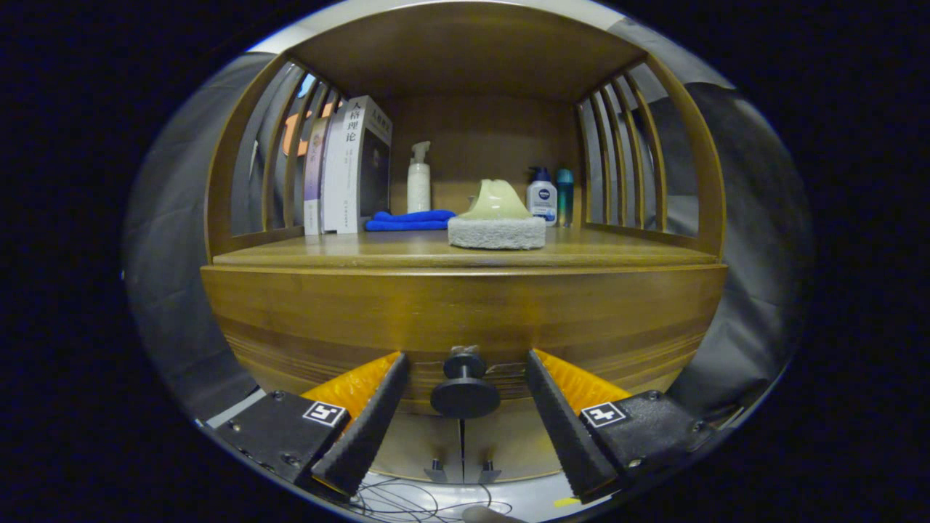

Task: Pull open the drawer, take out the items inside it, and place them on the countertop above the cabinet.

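Observation:
A wooden cabinet fills the gripper view, with its drawer front (465, 319) closed below the countertop (363, 256). A dark round knob (465, 392) sticks out of the drawer front. My gripper (465, 363) is open, its two fingers either side of the knob with a gap on each side, not touching it. What is inside the drawer is hidden.
On the countertop stand a pale green object on a grey sponge-like base (497, 221), a folded blue cloth (409, 219), upright books (349, 167), a white spray bottle (418, 178), a white pump bottle (541, 195) and a teal bottle (564, 190). Slatted sides and a top shelf enclose it. Cables (421, 501) lie below.

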